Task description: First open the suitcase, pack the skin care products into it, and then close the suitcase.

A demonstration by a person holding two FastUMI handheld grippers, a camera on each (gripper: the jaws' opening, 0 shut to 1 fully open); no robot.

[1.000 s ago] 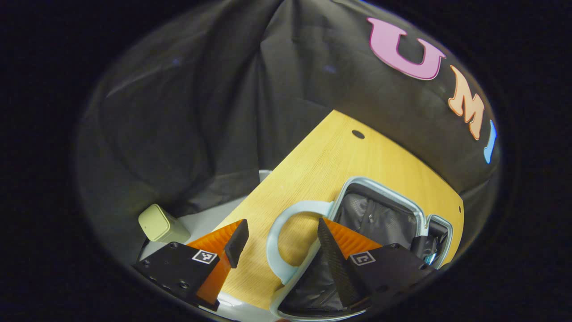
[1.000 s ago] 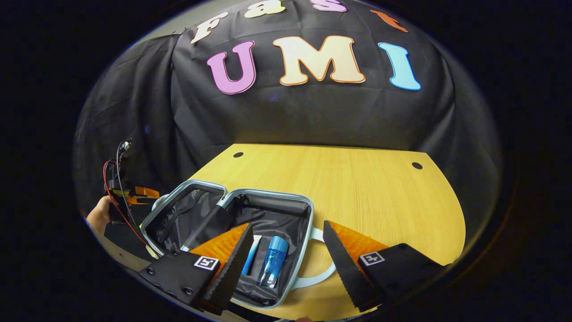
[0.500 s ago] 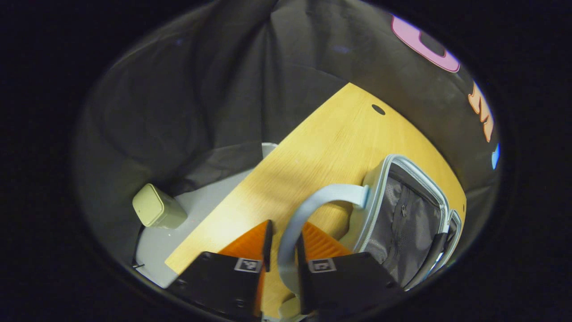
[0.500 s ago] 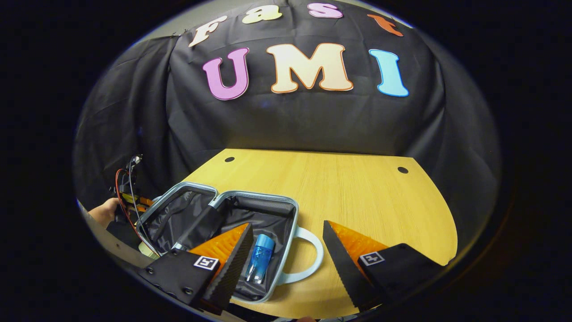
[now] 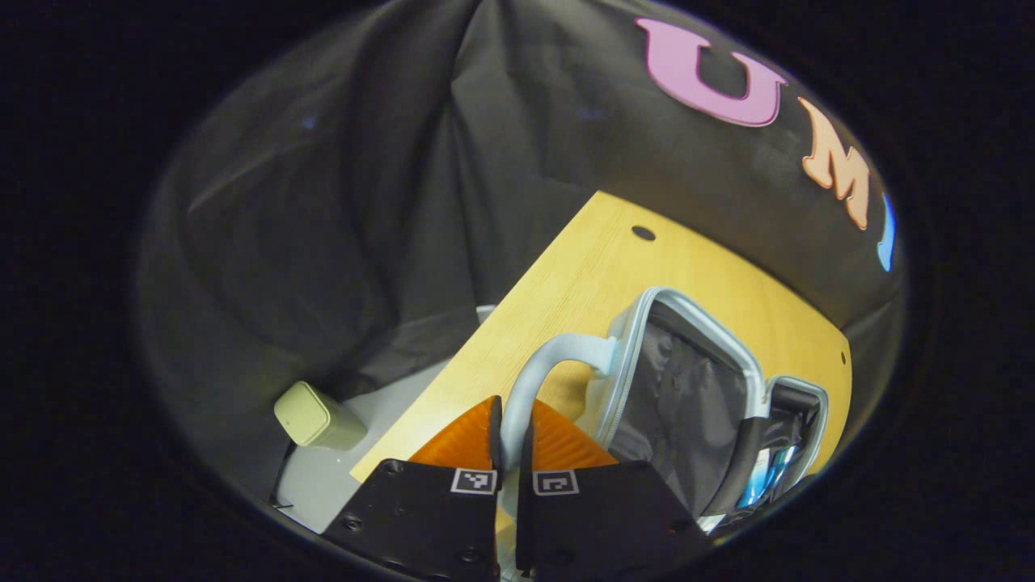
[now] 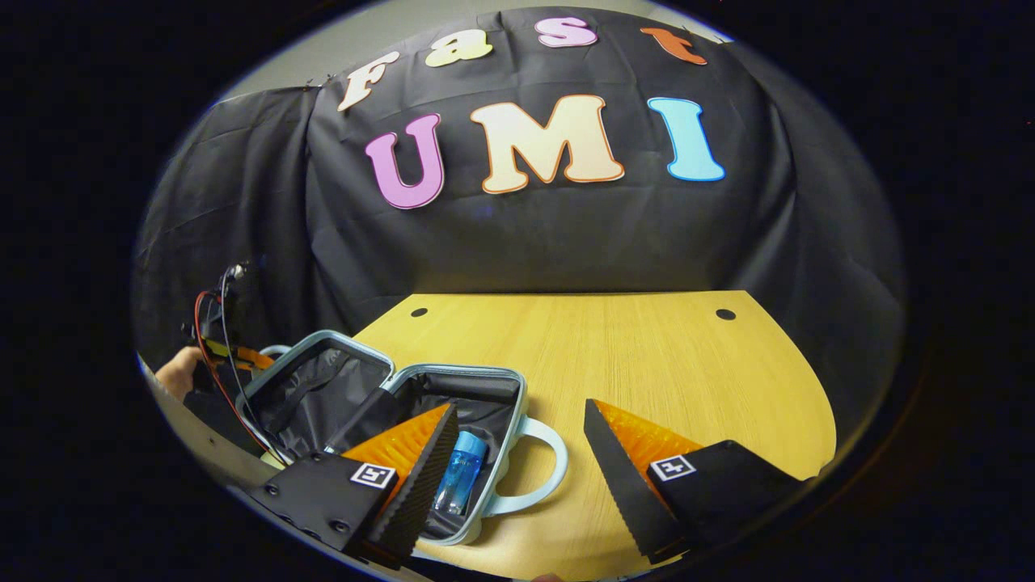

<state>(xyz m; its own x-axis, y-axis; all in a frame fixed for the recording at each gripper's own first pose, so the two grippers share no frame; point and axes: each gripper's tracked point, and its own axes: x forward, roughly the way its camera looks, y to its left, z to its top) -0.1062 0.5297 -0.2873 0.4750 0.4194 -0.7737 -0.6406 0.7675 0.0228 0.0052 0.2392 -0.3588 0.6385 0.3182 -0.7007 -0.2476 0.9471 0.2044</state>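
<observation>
The left gripper (image 5: 509,440) has its fingers pinched on the lid handle (image 5: 540,364) of the suitcase (image 5: 687,388), at 5 o'clock on the bench (image 6: 647,364). The shell looks light and stiff, so the handle suits closing. The right gripper (image 6: 517,453) hangs wide over a blue bottle (image 6: 459,473).

Left gripper (image 5: 509,440) jaws pinched together; right gripper (image 6: 517,453) jaws spread wide.

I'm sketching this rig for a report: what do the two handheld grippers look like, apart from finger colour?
Each gripper, left and right, has two wedge-shaped fingers with ridged, sawtooth-textured inner faces, mounted on flat black blocks. Each block carries a small square black-and-white marker. Seen from the right gripper view, red and black cables loop over the left gripper's body.
</observation>
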